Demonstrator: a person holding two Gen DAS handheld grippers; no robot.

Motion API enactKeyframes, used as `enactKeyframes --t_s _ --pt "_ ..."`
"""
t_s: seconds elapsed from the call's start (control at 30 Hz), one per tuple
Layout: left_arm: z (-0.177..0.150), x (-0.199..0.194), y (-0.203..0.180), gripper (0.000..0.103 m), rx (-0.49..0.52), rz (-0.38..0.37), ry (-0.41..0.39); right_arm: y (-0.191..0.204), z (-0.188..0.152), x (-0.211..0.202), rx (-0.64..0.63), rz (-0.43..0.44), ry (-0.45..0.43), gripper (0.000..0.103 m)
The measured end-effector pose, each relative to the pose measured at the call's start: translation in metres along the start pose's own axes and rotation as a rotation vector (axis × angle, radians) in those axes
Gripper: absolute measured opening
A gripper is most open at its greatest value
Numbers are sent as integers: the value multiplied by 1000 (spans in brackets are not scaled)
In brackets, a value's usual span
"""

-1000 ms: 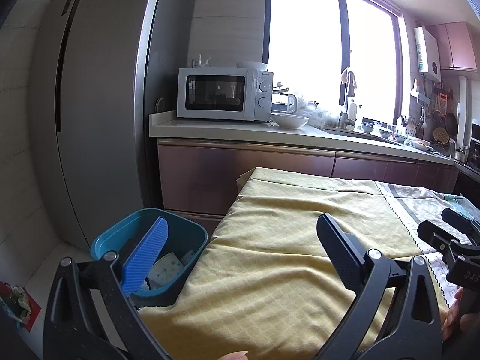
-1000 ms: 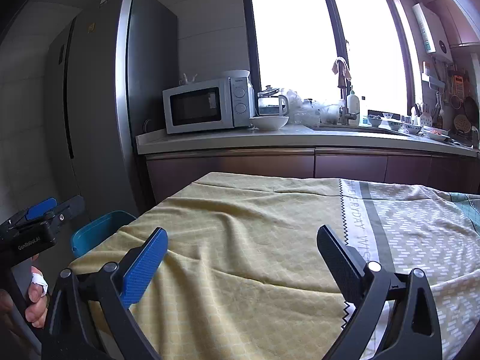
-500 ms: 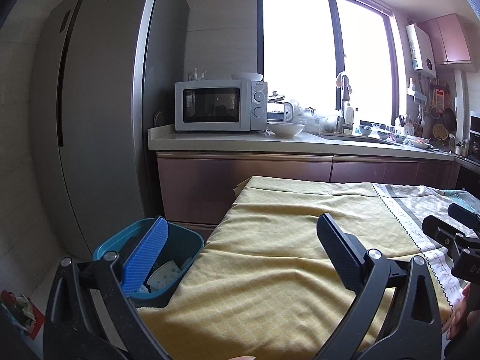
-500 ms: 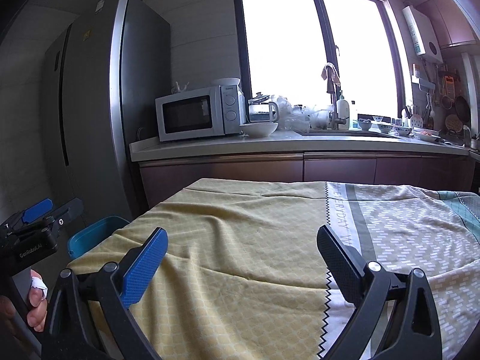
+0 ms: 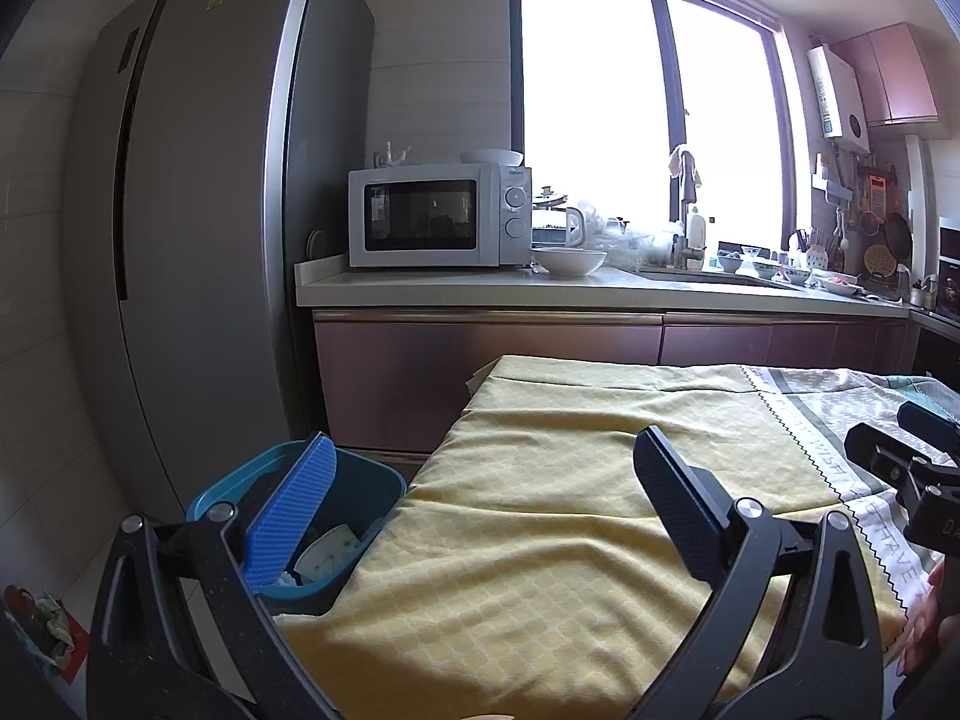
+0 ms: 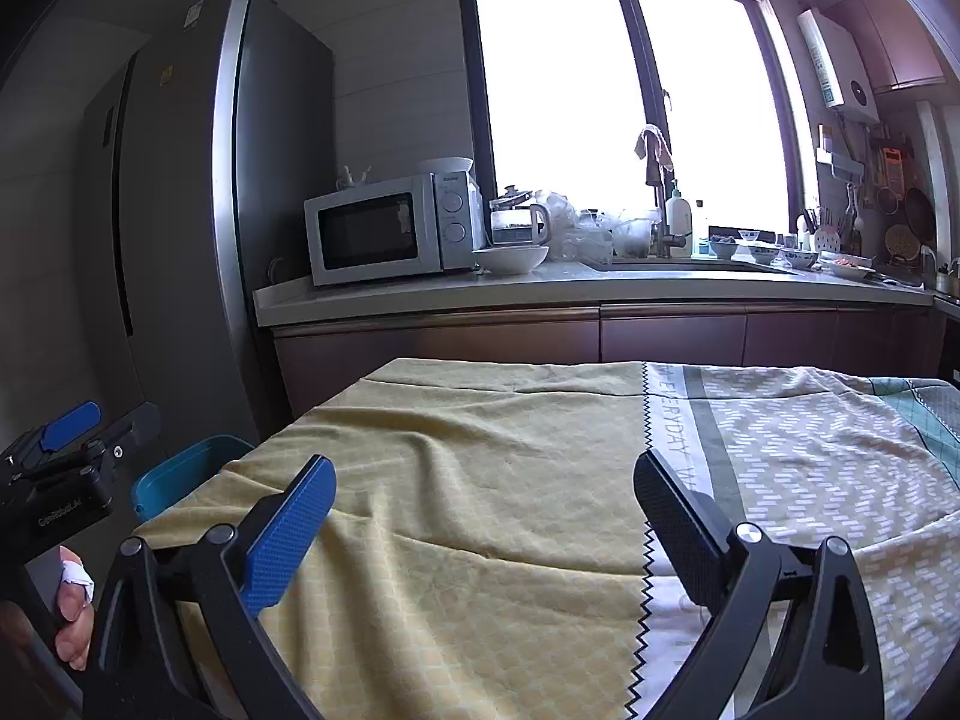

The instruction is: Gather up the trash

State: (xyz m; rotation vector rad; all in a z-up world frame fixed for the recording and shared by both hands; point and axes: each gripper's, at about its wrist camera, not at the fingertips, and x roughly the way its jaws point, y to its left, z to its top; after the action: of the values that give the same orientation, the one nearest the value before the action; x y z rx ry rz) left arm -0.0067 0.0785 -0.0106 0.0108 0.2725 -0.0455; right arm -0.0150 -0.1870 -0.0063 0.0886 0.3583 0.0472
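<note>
Your blue bin point(image 5: 366, 492) sits at the lower left of the left wrist frame, on the floor just beside the left edge of the cloth-covered counter point(image 5: 540, 540). Inside it you can see pale crumpled trash point(image 5: 327, 555), white paper-like pieces low against the near wall; what else it holds is hidden behind your blue finger pad. In the right wrist frame only the bin's rim shows, at the left edge of the cloth.

Your left gripper point(image 5: 480, 492) has its jaws wide apart with nothing between them, held over the yellow part of the cloth. Your right gripper point(image 6: 483, 510) likewise has its jaws spread and empty, above the zigzag seam where the yellow cloth meets the grey patterned section. The cloth surface in both frames carries wrinkles only.

Behind, a kitchen worktop point(image 5: 600, 291) runs across mid-frame. On it stand a white microwave point(image 5: 438, 216) with a bowl on top, a white bowl point(image 5: 569, 261) just beside the microwave, a kettle, and small dishes near the sink tap. A tall grey refrigerator point(image 5: 198, 240) fills the left of both frames. A red item with crumpled material point(image 5: 42, 624) lies on the floor at the far lower left of the left wrist frame.
</note>
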Motion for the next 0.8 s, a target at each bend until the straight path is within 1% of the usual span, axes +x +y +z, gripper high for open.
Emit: enactKeyframes --t_s 0.4,0.8 --pt "-1 1 1 98 -1 0 -2 -2 -1 -1 5 -4 -7 96" --pt "-1 3 -1 98 5 17 -13 -3 1 -2 7 -5 -14 96"
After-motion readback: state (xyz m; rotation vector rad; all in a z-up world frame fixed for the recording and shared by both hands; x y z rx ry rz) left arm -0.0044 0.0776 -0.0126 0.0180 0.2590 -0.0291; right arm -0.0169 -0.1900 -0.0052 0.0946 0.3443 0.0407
